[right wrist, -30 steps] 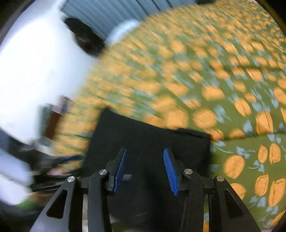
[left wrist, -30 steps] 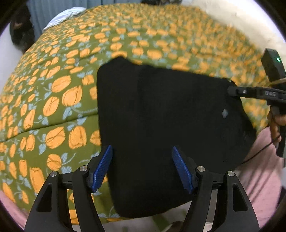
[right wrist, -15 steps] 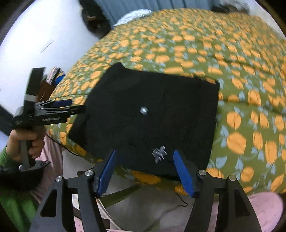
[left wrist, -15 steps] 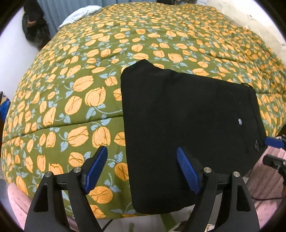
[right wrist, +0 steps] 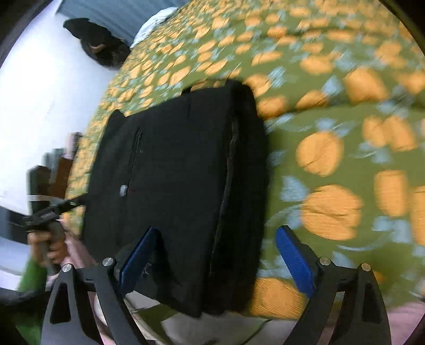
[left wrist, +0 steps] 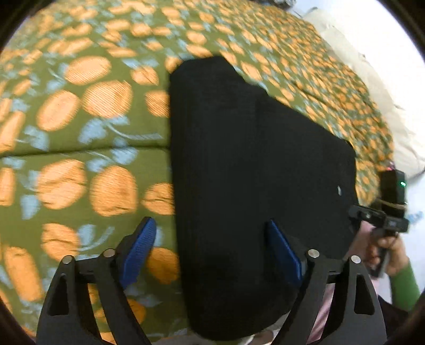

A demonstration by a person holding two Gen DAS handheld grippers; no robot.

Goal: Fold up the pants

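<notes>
The black pants (left wrist: 252,180) lie folded into a flat rectangle at the near edge of the bed. My left gripper (left wrist: 212,252) is open and empty, low over the pants' near left corner, its jaws astride the left edge. My right gripper (right wrist: 220,254) is open and empty, its jaws astride the pants' (right wrist: 172,172) thick folded right edge. Each gripper shows in the other's view: the right one (left wrist: 382,220) at the pants' right edge, the left one (right wrist: 53,209) at their left edge.
The bed carries a green bedspread with orange flowers (left wrist: 79,159) that stretches far behind and to both sides. A dark object (right wrist: 98,42) and a white cloth (right wrist: 156,24) lie at the far head end. A white wall (right wrist: 39,106) runs along the left.
Both grippers have dropped closer to the pants from a raised, pulled-back position. The left one has swung right onto the left edge and the right one onto the right edge. Both stay open.
</notes>
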